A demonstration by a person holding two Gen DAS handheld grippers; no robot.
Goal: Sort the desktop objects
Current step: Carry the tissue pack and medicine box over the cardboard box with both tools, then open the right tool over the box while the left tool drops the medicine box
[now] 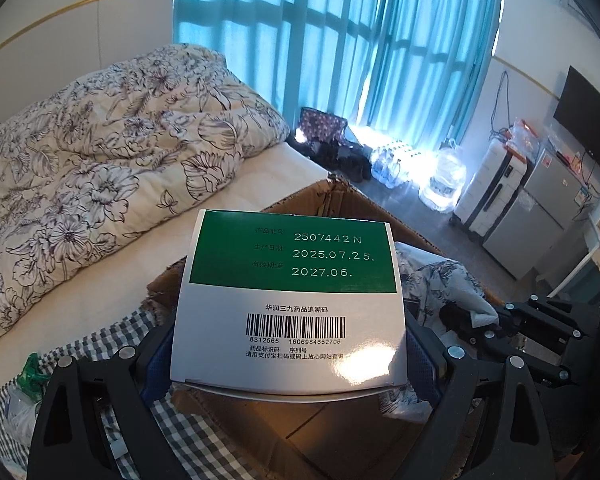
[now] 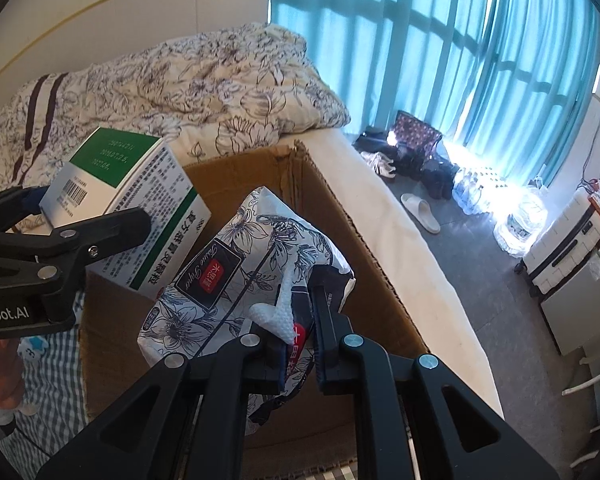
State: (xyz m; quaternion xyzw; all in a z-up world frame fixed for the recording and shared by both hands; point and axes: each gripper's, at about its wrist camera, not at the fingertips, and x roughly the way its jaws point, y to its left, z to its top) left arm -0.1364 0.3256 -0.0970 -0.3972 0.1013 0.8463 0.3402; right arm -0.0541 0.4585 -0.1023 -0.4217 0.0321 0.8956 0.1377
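My left gripper is shut on a white and green medicine box, with a barcode face towards the camera. It hangs over an open brown cardboard box that stands on the bed. In the right wrist view the same medicine box sits in the left gripper above the carton's left side. My right gripper is shut on a floral tissue pack, with a white tissue poking out, held inside the carton's mouth. The tissue pack and right gripper also show at right in the left wrist view.
The carton rests on a checked cloth on a bed with a floral duvet. Blue curtains cover the window. On the floor lie a slipper, water bottles, bags, and a white suitcase.
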